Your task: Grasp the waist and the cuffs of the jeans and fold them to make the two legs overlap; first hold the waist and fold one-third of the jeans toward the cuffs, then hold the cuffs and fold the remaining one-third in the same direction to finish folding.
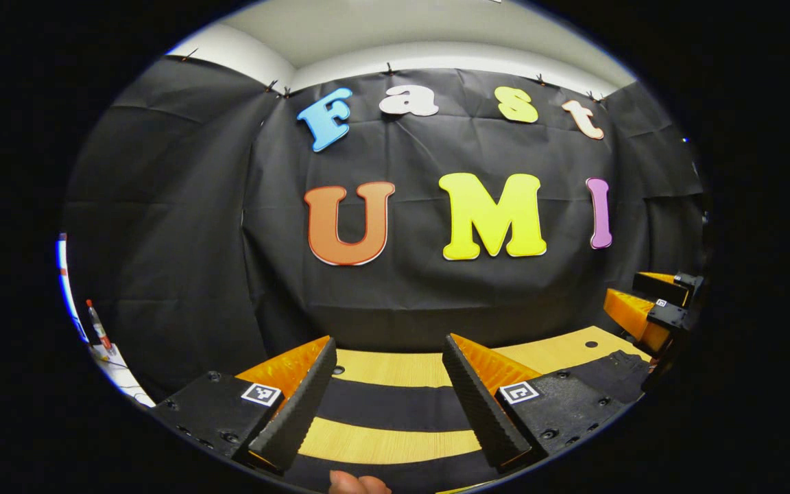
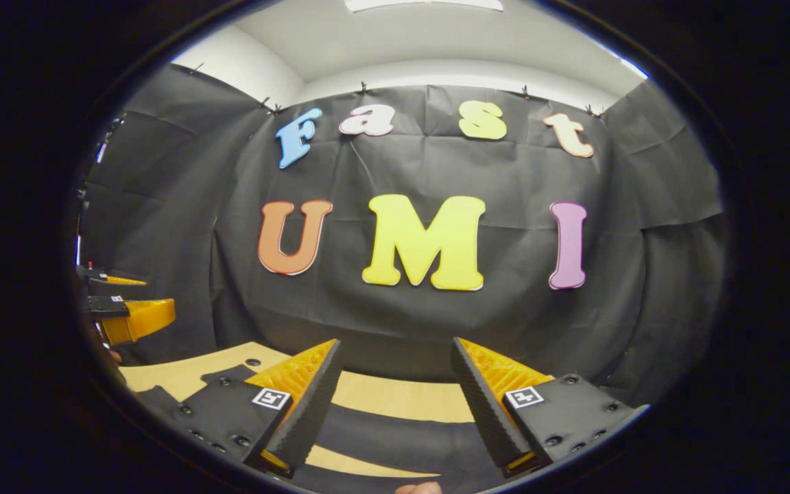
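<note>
The dark jeans (image 1: pixel 388 406) lie on the light wooden table (image 1: pixel 381 442) as two dark bands running across, below and between my fingers. My left gripper (image 1: pixel 389 346) is open above them, with nothing between its fingers. In the right gripper view the jeans (image 2: pixel 402 439) again cross the table (image 2: pixel 395 398) as a dark band, and my right gripper (image 2: pixel 396 346) hangs open over them, holding nothing. Each gripper appears at the other view's edge: the right gripper (image 1: pixel 623 289) at the far right, the left gripper (image 2: pixel 160 296) at the far left, both with fingers apart.
The black cloth wall (image 1: pixel 436 295) closes off the table's far side. A small bottle with a red cap (image 1: pixel 98 326) stands on a white surface at the far left. The tabletop has a round hole (image 1: pixel 592 344). A person's fingertip (image 1: pixel 357 482) shows at the bottom edge.
</note>
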A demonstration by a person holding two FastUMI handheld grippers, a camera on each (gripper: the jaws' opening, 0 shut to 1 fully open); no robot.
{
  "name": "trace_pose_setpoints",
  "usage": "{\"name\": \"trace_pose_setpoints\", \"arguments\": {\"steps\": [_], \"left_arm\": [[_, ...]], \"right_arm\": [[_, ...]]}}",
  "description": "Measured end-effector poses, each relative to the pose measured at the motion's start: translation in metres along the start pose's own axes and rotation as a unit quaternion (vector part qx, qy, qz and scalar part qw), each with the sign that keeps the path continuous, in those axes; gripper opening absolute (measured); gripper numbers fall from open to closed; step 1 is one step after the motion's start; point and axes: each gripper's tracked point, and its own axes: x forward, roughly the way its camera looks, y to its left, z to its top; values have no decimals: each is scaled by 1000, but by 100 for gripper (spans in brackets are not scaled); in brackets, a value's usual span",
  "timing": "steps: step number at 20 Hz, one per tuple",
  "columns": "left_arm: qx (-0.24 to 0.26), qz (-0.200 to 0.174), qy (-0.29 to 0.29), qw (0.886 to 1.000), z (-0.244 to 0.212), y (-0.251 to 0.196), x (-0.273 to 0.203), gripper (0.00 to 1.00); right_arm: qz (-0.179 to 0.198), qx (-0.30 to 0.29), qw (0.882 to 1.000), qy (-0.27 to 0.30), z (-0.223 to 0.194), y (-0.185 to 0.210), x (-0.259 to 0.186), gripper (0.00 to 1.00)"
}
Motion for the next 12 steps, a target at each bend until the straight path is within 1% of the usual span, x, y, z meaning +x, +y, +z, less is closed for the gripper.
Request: {"name": "trace_pose_setpoints", "arguments": {"steps": [1, 2, 3, 4, 5, 6, 7, 8, 9, 10, 11, 12], "left_arm": [[-28, -2, 22, 999, -12, 6, -6, 99], [-70, -5, 49, 996, -29, 12, -15, 100], [-119, -1, 78, 990, -48, 21, -26, 100], [-168, 16, 113, 979, -73, 36, -37, 100], [-216, 41, 153, 963, -100, 52, -50, 100], [-252, 80, 190, 945, -128, 72, -64, 100], [-273, 121, 231, 926, -159, 93, -84, 99], [-293, 145, 254, 910, -181, 106, -99, 99], [-319, 165, 275, 892, -200, 114, -114, 99], [-350, 179, 293, 872, -215, 118, -128, 99], [-389, 190, 306, 848, -228, 118, -138, 99], [-431, 205, 316, 820, -237, 116, -147, 99]], "right_arm": [[2, 11, 1000, 18, -10, 1, 2, 95], [3, 24, 999, 34, -19, 0, 4, 95], [0, 33, 998, 44, -23, -2, 4, 95], [-4, 39, 998, 49, -26, -7, 5, 98], [-10, 42, 998, 52, -29, -12, 7, 95], [-13, 47, 997, 59, -32, -16, 9, 98], [-15, 53, 996, 67, -37, -17, 9, 98], [-17, 56, 995, 74, -42, -21, 10, 95], [-20, 58, 995, 82, -47, -23, 11, 95], [-22, 60, 994, 90, -51, -25, 12, 97], [-23, 63, 993, 98, -56, -25, 11, 98], [-24, 65, 992, 107, -61, -26, 10, 95]]}}
